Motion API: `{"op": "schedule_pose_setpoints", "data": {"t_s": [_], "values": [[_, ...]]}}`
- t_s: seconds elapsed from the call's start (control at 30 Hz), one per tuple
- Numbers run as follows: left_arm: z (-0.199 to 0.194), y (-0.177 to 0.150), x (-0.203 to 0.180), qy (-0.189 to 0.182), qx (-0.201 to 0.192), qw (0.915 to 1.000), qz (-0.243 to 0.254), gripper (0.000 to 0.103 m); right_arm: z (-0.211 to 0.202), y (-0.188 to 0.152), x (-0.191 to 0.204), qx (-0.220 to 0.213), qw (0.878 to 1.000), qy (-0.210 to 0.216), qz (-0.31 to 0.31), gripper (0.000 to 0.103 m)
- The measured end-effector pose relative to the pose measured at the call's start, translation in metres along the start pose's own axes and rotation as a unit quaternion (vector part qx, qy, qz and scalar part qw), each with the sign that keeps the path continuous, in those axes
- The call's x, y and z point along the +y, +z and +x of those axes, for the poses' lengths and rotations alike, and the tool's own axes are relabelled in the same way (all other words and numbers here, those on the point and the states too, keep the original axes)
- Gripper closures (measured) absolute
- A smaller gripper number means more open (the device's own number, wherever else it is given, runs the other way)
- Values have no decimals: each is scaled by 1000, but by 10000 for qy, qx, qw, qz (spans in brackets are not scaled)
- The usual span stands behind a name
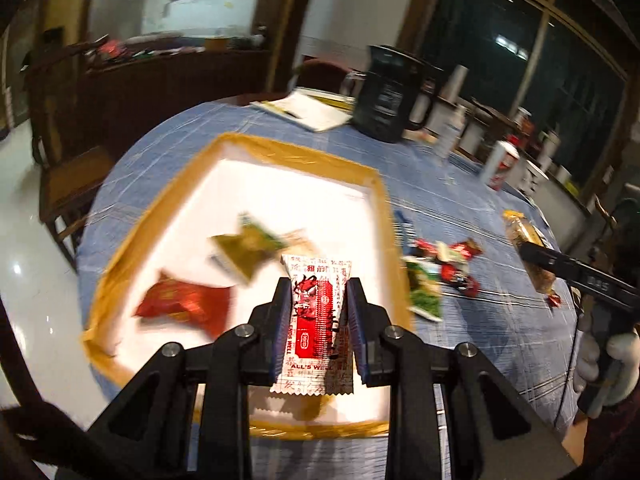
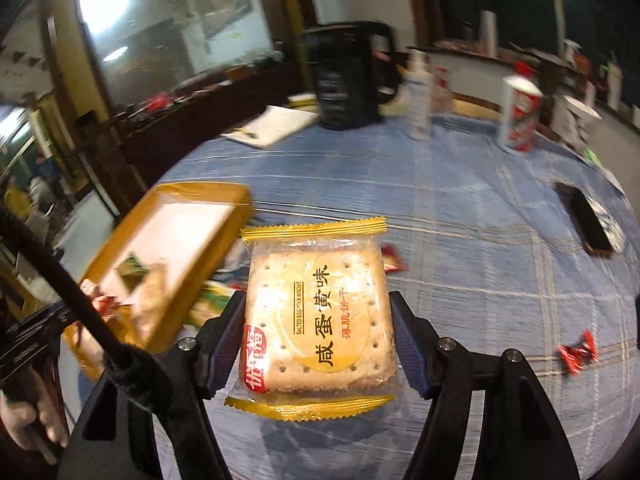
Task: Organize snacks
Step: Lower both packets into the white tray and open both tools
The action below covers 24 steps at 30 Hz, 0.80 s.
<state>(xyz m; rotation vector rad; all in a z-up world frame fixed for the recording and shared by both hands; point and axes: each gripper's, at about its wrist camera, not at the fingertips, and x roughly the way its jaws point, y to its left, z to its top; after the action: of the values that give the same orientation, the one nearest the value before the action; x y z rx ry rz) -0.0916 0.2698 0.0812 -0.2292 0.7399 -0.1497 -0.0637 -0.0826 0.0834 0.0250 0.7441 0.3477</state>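
Both hands are loaded here, which makes sense for sorting snacks into the gold-rimmed tray [image 1: 362, 172] two at a time. The left tool [image 1: 319, 320] is clamped on a red-and-white sachet [image 1: 316, 322], pinching it by its long sides so it hangs flat and lengthwise, and it's held right over the tray's near edge, so I'd guess a drop is coming. Already lying inside the tray are a red packet [image 1: 184, 306] and a green packet [image 1: 246, 246]. The right tool [image 2: 318, 332] is squeezed onto a salted egg yolk cracker pack [image 2: 316, 316], gripped across its width with the label facing up. It sits off to the right of the tray, above the blue checked bench [image 2: 480, 216], so that one looks like it's waiting its turn. A few small candies [image 1: 448, 264] lie loose on the cloth just right of the tray. Pose-wise, the left tool points forward and down at the tray, while the right one is held fairly level, angled toward the tray from its right side.
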Motion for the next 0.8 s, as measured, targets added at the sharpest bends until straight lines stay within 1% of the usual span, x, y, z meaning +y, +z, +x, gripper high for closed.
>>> {"op": "schedule_pose_setpoints", "data": {"t_s": [0.17,0.27,0.37,0.5,0.7,0.8], "values": [[5,-9,24,106,107,9997,-197,74,16,8,61,85,9985,359,-405,34],[10,-12,31,179,161,9996,-175,74,26,11,93,106,9967,514,-623,34],[16,-14,32,133,259,9995,-131,74,38,17,121,159,9944,651,-812,34],[19,-18,37,99,340,9993,-111,74,59,23,153,265,9913,668,-1104,34],[27,-14,42,71,434,9988,-214,71,108,28,176,653,9889,614,-1183,34],[22,-14,48,-45,430,9986,-318,70,133,32,181,887,9882,555,-1119,34]]}}
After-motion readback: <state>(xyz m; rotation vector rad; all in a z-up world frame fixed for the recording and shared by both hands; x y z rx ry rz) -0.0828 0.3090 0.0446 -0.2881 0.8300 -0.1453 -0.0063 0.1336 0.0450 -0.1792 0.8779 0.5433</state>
